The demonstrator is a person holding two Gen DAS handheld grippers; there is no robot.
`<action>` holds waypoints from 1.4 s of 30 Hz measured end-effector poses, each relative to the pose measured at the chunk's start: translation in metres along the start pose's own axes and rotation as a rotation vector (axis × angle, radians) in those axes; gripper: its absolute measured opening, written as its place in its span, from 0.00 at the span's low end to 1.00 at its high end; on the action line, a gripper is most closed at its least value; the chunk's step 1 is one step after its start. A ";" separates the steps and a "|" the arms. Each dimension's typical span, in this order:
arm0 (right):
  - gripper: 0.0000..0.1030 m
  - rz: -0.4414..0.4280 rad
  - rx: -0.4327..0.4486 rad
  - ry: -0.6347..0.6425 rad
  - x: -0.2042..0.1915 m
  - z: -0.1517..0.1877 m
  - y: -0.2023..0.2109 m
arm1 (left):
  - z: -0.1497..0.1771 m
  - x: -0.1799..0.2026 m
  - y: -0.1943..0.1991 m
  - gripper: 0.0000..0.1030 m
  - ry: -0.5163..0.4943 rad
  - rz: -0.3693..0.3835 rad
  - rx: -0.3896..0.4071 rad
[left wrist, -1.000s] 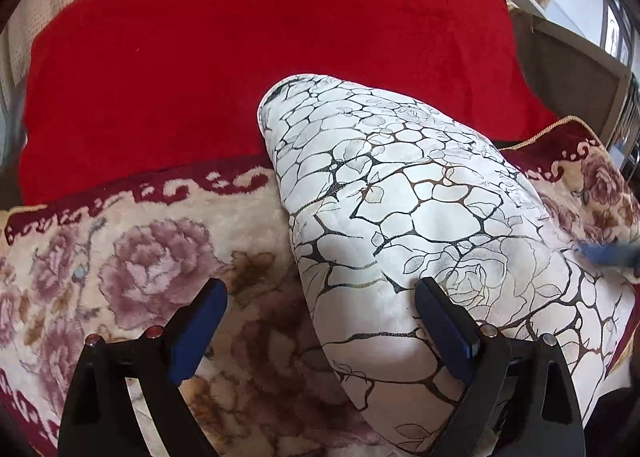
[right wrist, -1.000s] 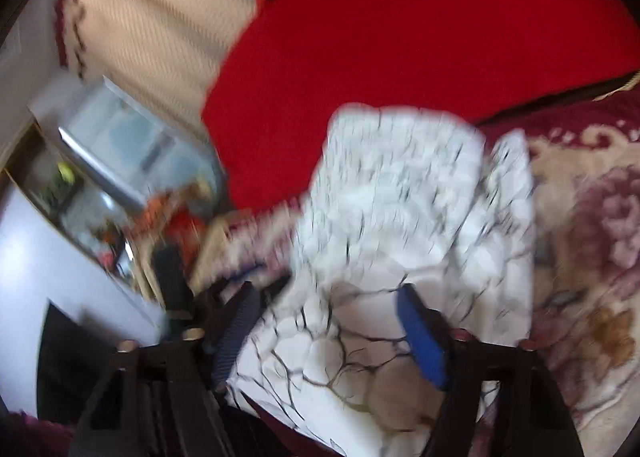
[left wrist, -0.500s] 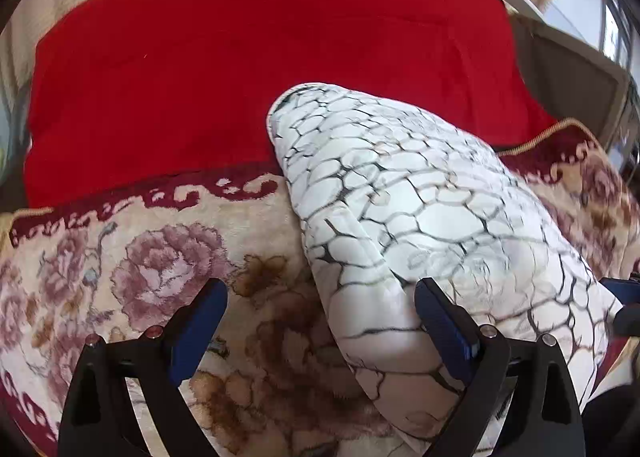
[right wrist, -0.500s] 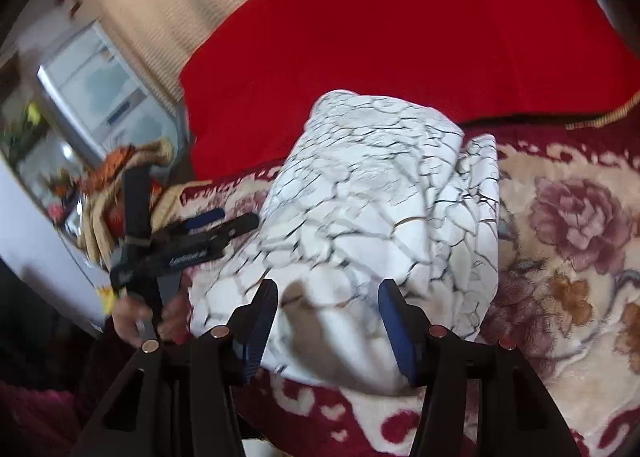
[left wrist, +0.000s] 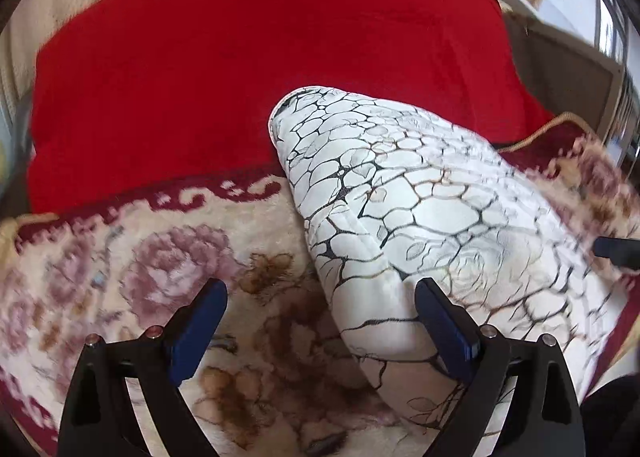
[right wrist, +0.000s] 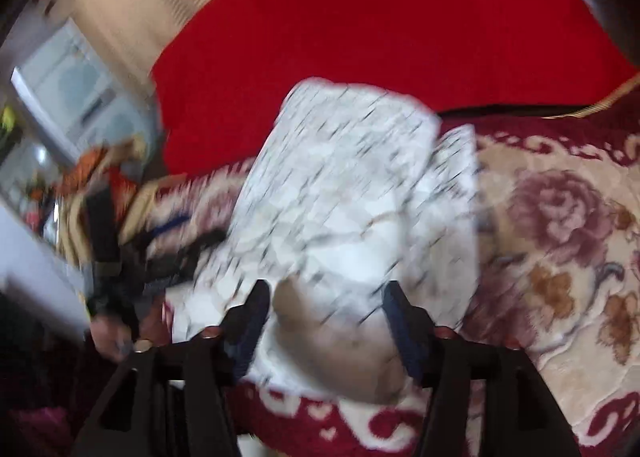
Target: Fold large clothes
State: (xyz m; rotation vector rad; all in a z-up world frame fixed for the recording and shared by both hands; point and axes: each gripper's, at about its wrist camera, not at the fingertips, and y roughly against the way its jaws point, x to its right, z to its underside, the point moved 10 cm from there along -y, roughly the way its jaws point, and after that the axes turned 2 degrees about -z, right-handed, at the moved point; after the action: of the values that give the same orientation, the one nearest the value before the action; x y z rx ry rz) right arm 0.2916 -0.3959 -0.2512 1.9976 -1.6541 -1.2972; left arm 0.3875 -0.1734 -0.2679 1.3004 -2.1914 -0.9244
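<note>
White garment w/ black crackle print (left wrist: 420, 217) is seen folded into a thick bundle, lying on a floral blanket (left wrist: 160, 269) w/ dark-red border; a plain red blanket (left wrist: 260, 57) is spread beyond it.

Left tool (left wrist: 320, 321): jaws are held wide apart, nothing gripped. The bundle's near edge is seen betw. the fingers; the right-side pad (left wrist: 444, 333) appears in front of the cloth, contact can't be told. The left-side pad is over the floral blanket, clear of the garment. At the far right of this view a dark tip of the right tool (left wrist: 618, 251) is seen at the bundle's edge.

Right tool (right wrist: 326, 321): view is blurred. Jaws have just been opening; they are seen spread apart w/ the near end of the garment (right wrist: 352, 197) between them, not pinched as far as can be told. To the left of this tool the other tool is seen as a dark smear, w/ part of a hand (right wrist: 112, 337) below it.

No brand, label or readable writing can be made out in either view.
</note>
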 end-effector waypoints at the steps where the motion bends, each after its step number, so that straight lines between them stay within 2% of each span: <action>1: 0.82 -0.012 0.028 -0.047 0.010 -0.010 0.002 | 0.000 -0.001 -0.002 0.92 0.026 0.031 -0.010; 5: 0.85 -0.065 0.049 -0.232 0.059 -0.036 -0.011 | 0.000 -0.003 -0.010 0.92 0.144 0.160 -0.062; 9: 0.85 -0.193 -0.017 -0.429 0.109 -0.033 -0.040 | 0.004 0.007 -0.023 0.92 0.223 0.305 -0.136; 14: 0.85 -0.325 -0.080 -0.515 0.131 -0.026 -0.070 | 0.007 0.020 -0.036 0.92 0.245 0.370 -0.176; 19: 0.89 -0.489 -0.065 -0.495 0.124 -0.034 -0.077 | 0.004 0.033 -0.043 0.92 0.264 0.450 -0.193; 21: 0.90 -0.538 -0.074 -0.473 0.117 -0.040 -0.084 | 0.003 0.035 -0.047 0.95 0.266 0.454 -0.195; 26: 0.94 -0.553 -0.117 -0.404 0.089 -0.053 -0.113 | -0.004 0.039 -0.060 0.95 0.284 0.465 -0.201; 31: 0.95 -0.492 -0.110 -0.362 0.068 -0.047 -0.128 | -0.010 0.039 -0.062 0.95 0.311 0.455 -0.175; 32: 0.93 -0.477 -0.106 -0.357 0.065 -0.046 -0.130 | -0.012 0.040 -0.061 0.94 0.315 0.451 -0.170; 34: 0.81 -0.463 -0.103 -0.369 0.058 -0.042 -0.130 | -0.015 0.043 -0.061 0.89 0.317 0.433 -0.158; 37: 0.68 -0.452 -0.089 -0.397 0.049 -0.036 -0.132 | -0.018 0.041 -0.057 0.73 0.330 0.425 -0.140; 39: 0.63 -0.453 -0.075 -0.431 0.051 -0.032 -0.125 | -0.020 0.041 -0.054 0.67 0.334 0.421 -0.133; 42: 0.57 -0.462 -0.053 -0.452 0.039 -0.032 -0.121 | -0.022 0.041 -0.045 0.62 0.323 0.417 -0.115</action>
State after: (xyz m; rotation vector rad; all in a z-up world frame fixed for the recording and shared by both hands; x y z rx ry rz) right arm 0.3944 -0.4014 -0.3321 2.2579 -1.3277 -2.0577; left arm 0.4098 -0.2317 -0.2846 0.8245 -2.0100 -0.6176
